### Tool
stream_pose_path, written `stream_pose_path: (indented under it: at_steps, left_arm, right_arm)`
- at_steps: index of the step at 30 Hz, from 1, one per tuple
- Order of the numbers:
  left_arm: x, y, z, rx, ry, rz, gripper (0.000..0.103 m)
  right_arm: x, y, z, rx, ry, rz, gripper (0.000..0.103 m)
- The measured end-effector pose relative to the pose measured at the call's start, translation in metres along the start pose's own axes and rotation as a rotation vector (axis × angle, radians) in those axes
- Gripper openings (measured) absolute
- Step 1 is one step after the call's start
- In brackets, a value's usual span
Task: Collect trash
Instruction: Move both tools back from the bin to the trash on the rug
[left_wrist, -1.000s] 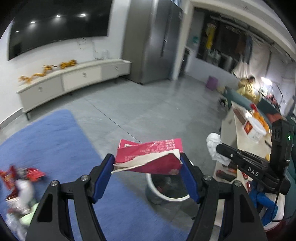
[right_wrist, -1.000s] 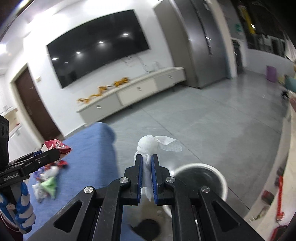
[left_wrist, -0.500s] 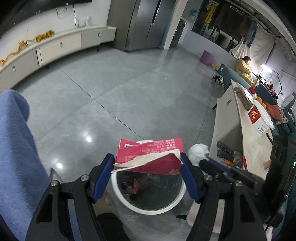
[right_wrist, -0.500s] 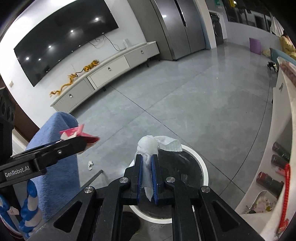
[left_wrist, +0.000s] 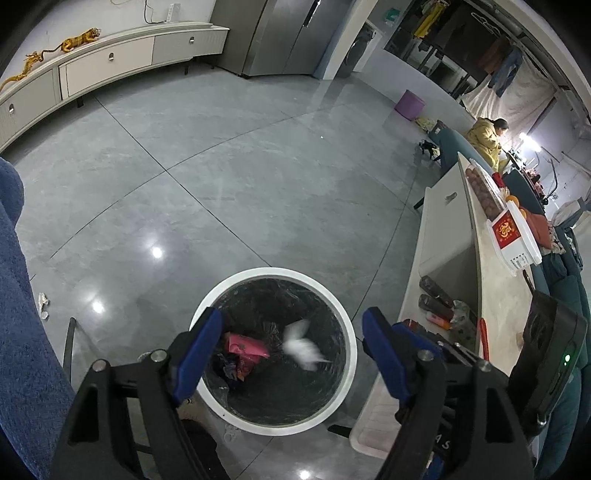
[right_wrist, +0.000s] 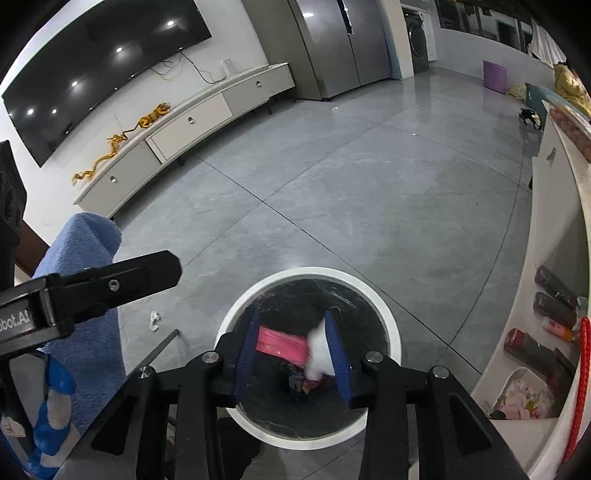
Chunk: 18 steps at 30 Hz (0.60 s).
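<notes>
A round white-rimmed trash bin (left_wrist: 343, 314) with a black liner stands on the grey floor right below both grippers; it also shows in the right wrist view (right_wrist: 391, 328). My left gripper (left_wrist: 291, 345) is open and empty above the bin. My right gripper (right_wrist: 291, 345) is open above it too. A red wrapper (left_wrist: 245, 345) lies inside the bin, also in the right wrist view (right_wrist: 280, 343). A white tissue (left_wrist: 301, 347), blurred, is in the bin opening; in the right wrist view the tissue (right_wrist: 317, 352) is by the right fingertip.
A blue cloth-covered edge (left_wrist: 22, 314) rises at the left. A small white scrap (right_wrist: 154, 319) lies on the floor beside it. A white counter (left_wrist: 476, 266) with bottles and a tray stands at the right. A TV cabinet (right_wrist: 192, 122) lines the far wall.
Both grippers have opened over the bin. The red wrapper has left my left gripper and the white tissue has left my right gripper; both are now in the bin.
</notes>
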<state>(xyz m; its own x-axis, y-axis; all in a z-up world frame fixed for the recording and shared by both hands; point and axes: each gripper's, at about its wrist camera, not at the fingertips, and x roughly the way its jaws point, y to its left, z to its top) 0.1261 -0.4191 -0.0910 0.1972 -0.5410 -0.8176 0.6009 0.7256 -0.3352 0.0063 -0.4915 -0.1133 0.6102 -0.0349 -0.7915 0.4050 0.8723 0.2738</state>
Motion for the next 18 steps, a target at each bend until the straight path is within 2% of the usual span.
stream_pose_path:
  at_steps: [5, 10, 18]
  left_arm:
    - [-0.018, -0.003, -0.006, 0.002, -0.037, 0.019, 0.078]
    - [-0.054, -0.005, -0.015, -0.005, -0.123, 0.06, 0.078]
    - [-0.132, -0.015, -0.04, 0.014, -0.351, 0.16, 0.078]
  right_arm:
    - [-0.012, -0.005, -0.002, 0.028, -0.028, -0.027, 0.052]
    - [-0.04, 0.0, -0.003, 0.041, -0.089, -0.072, 0.065]
    - [-0.09, 0.032, -0.001, -0.021, -0.217, -0.138, 0.089]
